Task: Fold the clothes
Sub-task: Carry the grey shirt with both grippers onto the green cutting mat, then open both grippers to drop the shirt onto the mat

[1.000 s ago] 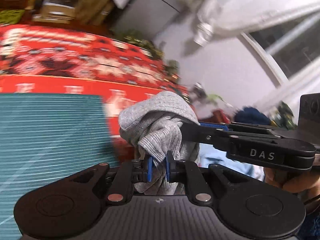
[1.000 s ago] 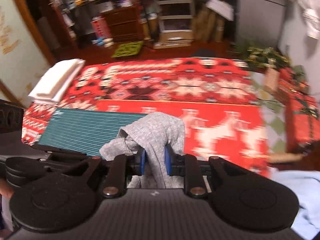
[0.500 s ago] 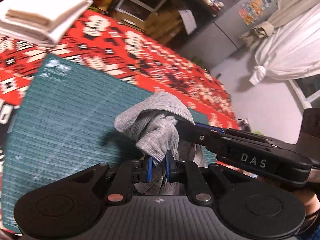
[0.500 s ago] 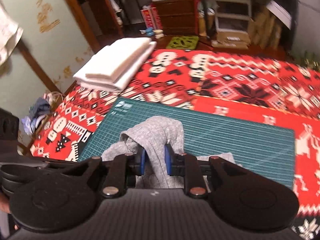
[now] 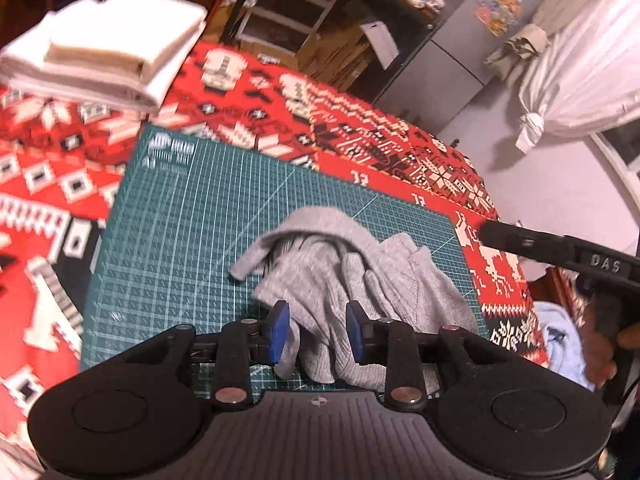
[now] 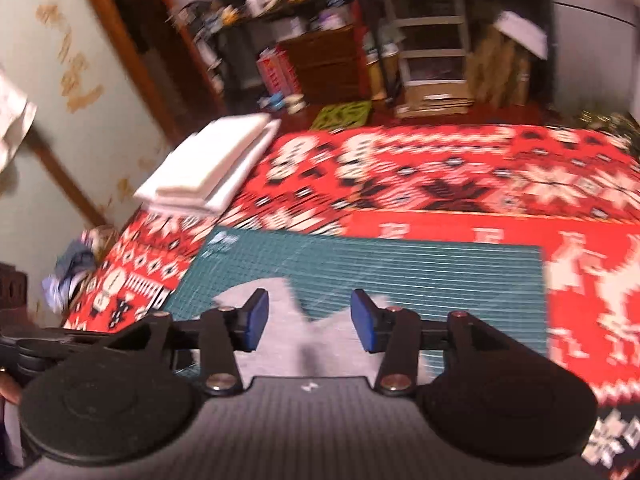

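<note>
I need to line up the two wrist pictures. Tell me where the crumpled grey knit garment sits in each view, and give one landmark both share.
Left wrist view: the crumpled grey knit garment lies lower centre on the green gridded cutting mat, just beyond the open jaws.
Right wrist view: the garment shows blurred at bottom centre, between and below the open jaws.
Shared landmark: the stack of folded white cloth, upper left in both.

Spread right hand-held gripper [image 6: 310, 326] above grey garment [image 6: 280, 344]

Grey garment [image 5: 352, 256] ribbed knit cloth (soft, matt); green mat [image 5: 192, 216] smooth, gridded
</note>
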Tool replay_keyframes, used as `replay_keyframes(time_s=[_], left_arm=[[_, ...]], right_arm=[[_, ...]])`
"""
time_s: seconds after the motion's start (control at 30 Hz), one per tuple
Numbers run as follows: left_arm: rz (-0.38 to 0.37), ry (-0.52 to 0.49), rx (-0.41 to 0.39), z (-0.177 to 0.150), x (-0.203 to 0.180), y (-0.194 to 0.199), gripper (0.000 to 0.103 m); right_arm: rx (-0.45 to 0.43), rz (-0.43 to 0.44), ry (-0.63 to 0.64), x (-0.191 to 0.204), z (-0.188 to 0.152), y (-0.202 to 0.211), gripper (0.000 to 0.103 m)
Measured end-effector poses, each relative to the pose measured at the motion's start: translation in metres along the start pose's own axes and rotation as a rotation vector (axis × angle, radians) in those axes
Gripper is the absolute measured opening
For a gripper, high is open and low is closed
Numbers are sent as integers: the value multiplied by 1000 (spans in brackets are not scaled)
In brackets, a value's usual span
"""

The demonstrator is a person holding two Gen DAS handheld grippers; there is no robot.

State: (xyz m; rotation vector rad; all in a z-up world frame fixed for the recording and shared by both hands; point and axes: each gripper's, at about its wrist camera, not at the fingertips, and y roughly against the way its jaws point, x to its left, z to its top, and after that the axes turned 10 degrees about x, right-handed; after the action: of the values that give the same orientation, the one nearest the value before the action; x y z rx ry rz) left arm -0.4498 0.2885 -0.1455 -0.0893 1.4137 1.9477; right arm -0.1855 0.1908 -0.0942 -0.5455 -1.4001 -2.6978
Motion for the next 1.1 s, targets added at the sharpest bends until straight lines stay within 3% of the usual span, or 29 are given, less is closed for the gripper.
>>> replay_keyframes(time_s=[0.2, 0.4, 0.67, 1.1], left_arm=[[32, -146, 0, 0, -34, 2, 33], [24, -246, 49, -1, -67, -22, 33], [12, -263, 90, 4, -82, -34, 33], [46, -203, 88, -1, -67, -20, 36]], right_arm=[[6, -66, -124, -60, -37, 32, 50], [62, -65, -154, -82, -88, 27, 50], [141, -58, 15, -63, -113, 3, 47], [52, -50, 239, -39, -90, -12, 33]])
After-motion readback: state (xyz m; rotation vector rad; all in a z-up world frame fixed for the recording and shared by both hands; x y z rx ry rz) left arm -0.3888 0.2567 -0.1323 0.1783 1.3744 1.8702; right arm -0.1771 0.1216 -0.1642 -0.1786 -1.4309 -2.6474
